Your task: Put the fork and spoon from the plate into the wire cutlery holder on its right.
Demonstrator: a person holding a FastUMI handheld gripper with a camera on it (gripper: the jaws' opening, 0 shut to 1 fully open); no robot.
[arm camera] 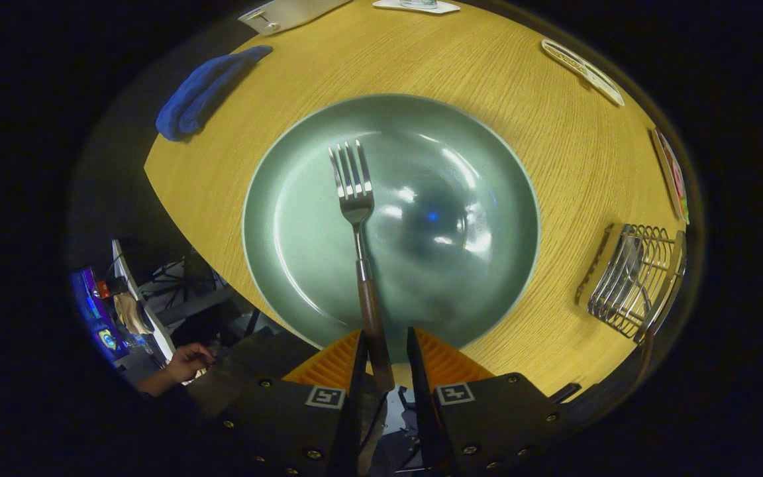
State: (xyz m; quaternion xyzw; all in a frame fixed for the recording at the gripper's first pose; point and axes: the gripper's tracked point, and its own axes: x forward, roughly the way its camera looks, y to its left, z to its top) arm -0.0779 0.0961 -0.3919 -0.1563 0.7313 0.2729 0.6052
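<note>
While the jaws (pixel 385 358) stand slightly apart around its wooden handle, the fork (pixel 358 218) lies with tines toward the middle of the green plate (pixel 289 265); whether both fingers press it is unclear. The wire cutlery holder (pixel 633 278) sits by the counter's (pixel 554 132) right edge.

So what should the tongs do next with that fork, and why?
Probably squeeze shut. The wooden-handled metal fork lies on the round grey-green plate with its handle end already between the open tongs, touching one finger but apparently not the other. Then it can go to the wire cutlery holder.
</note>
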